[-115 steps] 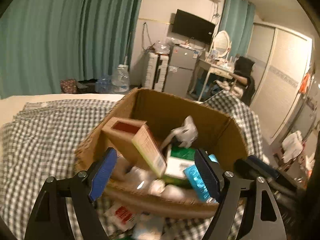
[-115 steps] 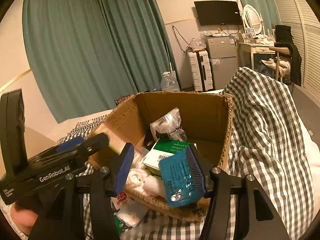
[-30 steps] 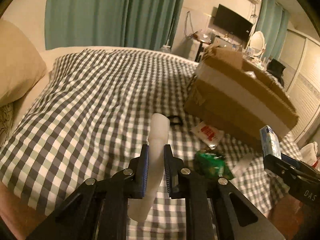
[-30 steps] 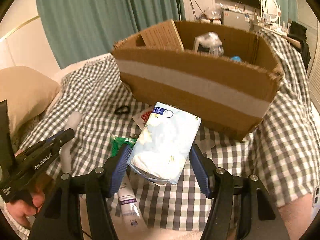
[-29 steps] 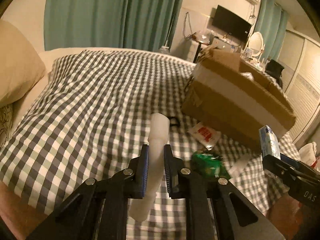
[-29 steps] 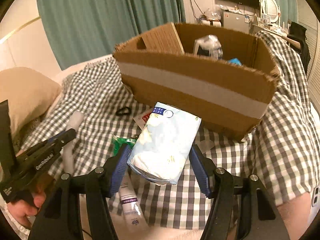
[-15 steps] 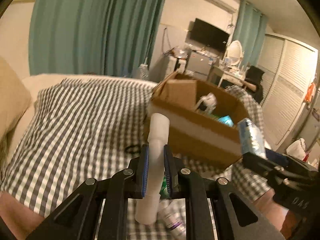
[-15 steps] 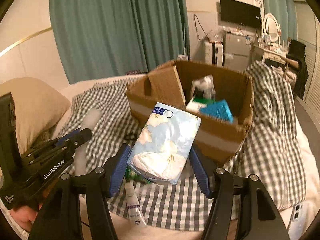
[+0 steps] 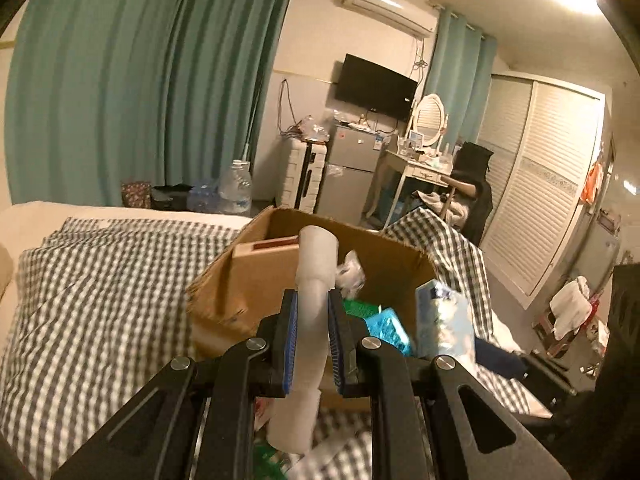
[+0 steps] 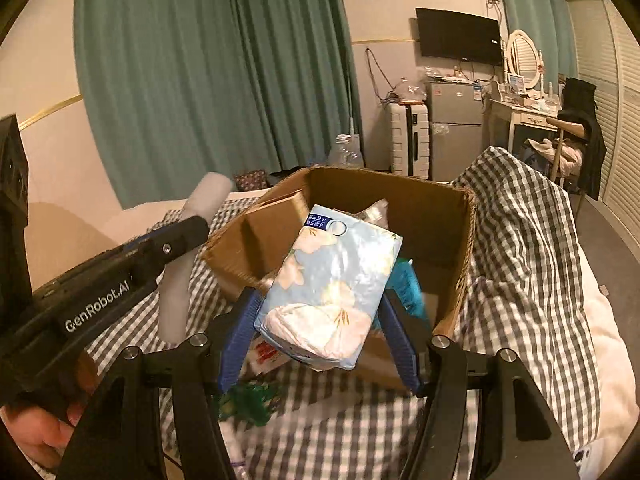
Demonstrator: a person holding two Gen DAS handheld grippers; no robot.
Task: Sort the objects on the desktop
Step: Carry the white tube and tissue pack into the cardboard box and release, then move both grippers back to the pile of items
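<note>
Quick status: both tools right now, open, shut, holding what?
Left tool: shut on the white tube.
Right tool: shut on the tissue pack.

"GenRobot.AI" is printed on the left hand-held gripper (image 10: 172, 248); the tissue pack's (image 10: 332, 292) label is illegible.

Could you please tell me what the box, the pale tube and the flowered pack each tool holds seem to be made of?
Box: brown corrugated cardboard, matte, with frayed edges. Pale tube in the left tool: probably translucent matte plastic, frosted white. Flowered pack in the right tool: glossy plastic film, shiny and creased, apparently over soft white tissue.
</note>
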